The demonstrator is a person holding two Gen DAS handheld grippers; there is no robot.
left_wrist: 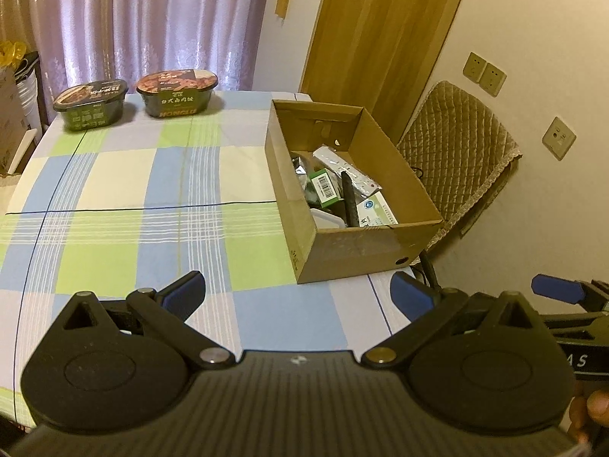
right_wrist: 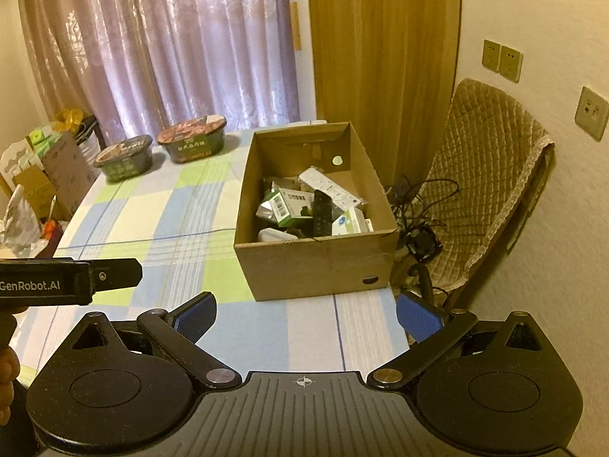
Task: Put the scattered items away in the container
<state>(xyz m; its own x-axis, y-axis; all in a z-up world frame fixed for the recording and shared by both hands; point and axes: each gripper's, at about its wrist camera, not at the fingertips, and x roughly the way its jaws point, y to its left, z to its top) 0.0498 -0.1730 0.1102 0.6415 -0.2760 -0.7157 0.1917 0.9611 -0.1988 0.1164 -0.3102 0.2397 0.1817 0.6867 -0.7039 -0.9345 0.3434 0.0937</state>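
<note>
An open cardboard box [left_wrist: 380, 243] [right_wrist: 316, 266] stands on the right side of the checked tablecloth. Inside lie a white remote [left_wrist: 344, 169] [right_wrist: 331, 186], a black remote [left_wrist: 349, 200] [right_wrist: 322, 213], a green-and-white carton [left_wrist: 325, 186] [right_wrist: 287, 205] and other small packs. My left gripper [left_wrist: 298, 293] is open and empty, hovering short of the box's near wall. My right gripper [right_wrist: 306, 318] is open too, nothing between its blue pads, just in front of the box. Two instant-noodle bowls [left_wrist: 89, 104] [left_wrist: 177, 91] [right_wrist: 123, 158] [right_wrist: 192, 143] sit at the table's far end.
A chair with a quilted cover [left_wrist: 462, 144] [right_wrist: 491, 186] stands right of the table, with cables [right_wrist: 418, 221] on the floor beneath. Curtains [left_wrist: 152, 19] and a wooden door [left_wrist: 380, 38] lie behind. Bags and boxes [right_wrist: 42, 175] crowd the floor at the left.
</note>
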